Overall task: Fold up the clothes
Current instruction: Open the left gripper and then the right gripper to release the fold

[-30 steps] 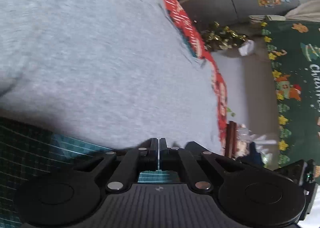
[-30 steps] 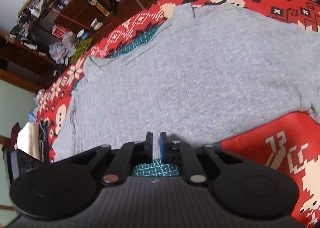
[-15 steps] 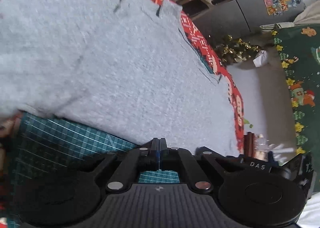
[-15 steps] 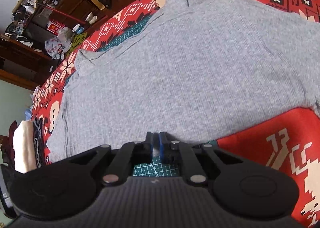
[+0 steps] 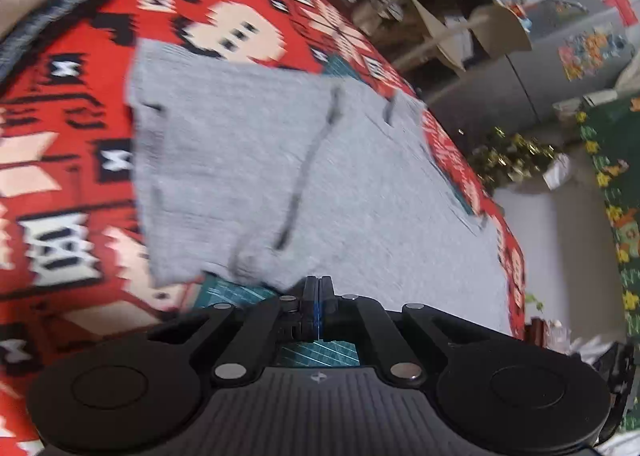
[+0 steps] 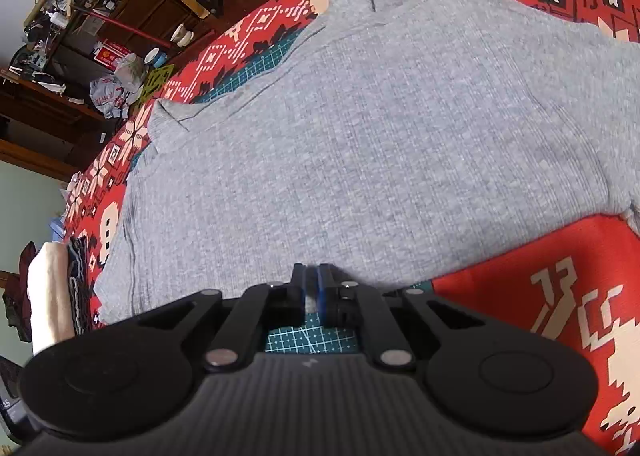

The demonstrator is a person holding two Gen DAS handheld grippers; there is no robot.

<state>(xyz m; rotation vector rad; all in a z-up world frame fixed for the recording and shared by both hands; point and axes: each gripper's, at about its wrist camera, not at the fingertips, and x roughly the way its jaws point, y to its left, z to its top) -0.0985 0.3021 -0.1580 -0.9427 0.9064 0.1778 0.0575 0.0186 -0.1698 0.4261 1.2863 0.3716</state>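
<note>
Closest to both cameras, a teal cutting mat with a pale grid shows between the gripper arms; it lies under a red patterned cloth with cream and black pixel figures that covers the work surface. On these lies the grey shirt, spread flat; it fills most of the right wrist view, its near hem at the gripper tips. In the left wrist view the same shirt is blurred, one sleeve reaching left over the red cloth, with dark lines along the seams.

Past the far edge, the right view shows dark wooden shelves crowded with small objects, and at the left rim a stack of folded cloth, cream and dark. The left view shows a grey cabinet with stickers, a pale chair, gold tinsel on the floor and a green Christmas-print cloth at the right.

The left gripper has its jaws pressed together at the shirt's near edge; the blur hides whether fabric is pinched between them. The right gripper is nearly closed, a narrow gap left between the black and blue pads, and grey fabric sits in that gap, so it holds the hem.
</note>
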